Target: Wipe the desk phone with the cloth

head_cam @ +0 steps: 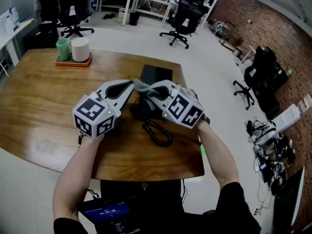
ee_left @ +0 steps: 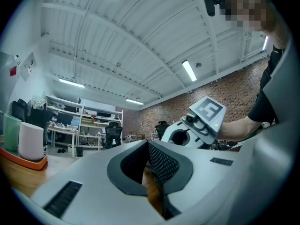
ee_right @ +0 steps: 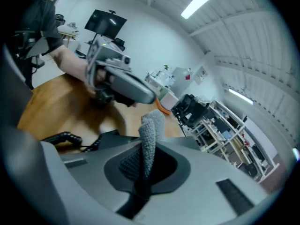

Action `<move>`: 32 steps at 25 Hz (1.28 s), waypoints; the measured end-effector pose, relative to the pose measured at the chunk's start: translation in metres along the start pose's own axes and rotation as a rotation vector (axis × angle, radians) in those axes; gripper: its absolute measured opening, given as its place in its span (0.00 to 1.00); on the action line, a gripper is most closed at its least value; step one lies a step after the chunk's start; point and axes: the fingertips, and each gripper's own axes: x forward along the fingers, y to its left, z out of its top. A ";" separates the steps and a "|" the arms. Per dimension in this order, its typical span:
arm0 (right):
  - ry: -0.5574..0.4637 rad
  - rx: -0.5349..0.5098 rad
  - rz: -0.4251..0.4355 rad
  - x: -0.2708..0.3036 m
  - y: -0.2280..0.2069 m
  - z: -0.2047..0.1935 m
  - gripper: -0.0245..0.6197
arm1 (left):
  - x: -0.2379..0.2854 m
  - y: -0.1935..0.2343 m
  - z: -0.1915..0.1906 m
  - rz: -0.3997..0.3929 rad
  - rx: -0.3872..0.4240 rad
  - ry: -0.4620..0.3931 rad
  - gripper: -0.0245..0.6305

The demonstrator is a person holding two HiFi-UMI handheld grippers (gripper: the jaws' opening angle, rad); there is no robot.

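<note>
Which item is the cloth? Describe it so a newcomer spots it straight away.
On the brown wooden table, find the black desk phone near its middle. Over it, the right gripper is shut on a grey knitted cloth, the only soft, textured thing there.

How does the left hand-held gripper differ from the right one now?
The right hand-held gripper is shut on a grey cloth; the left hand-held gripper is shut on nothing. The right one is over the desk phone, the left one beside it. Both carry marker cubes.

No readable text, screen (head_cam: 108, 211) print seemingly too blurred
</note>
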 end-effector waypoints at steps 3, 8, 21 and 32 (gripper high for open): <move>0.007 -0.103 0.120 -0.012 0.050 0.001 0.08 | -0.002 0.001 -0.001 -0.004 0.001 0.001 0.02; 0.019 -0.180 0.108 -0.025 0.037 0.007 0.08 | -0.002 0.000 -0.001 -0.011 0.000 -0.001 0.02; 0.076 0.169 -0.271 0.020 -0.116 -0.029 0.08 | -0.003 0.000 -0.003 -0.010 -0.006 -0.012 0.02; 0.082 -0.088 0.065 -0.021 0.030 -0.017 0.08 | -0.003 0.000 -0.002 -0.015 -0.005 -0.011 0.02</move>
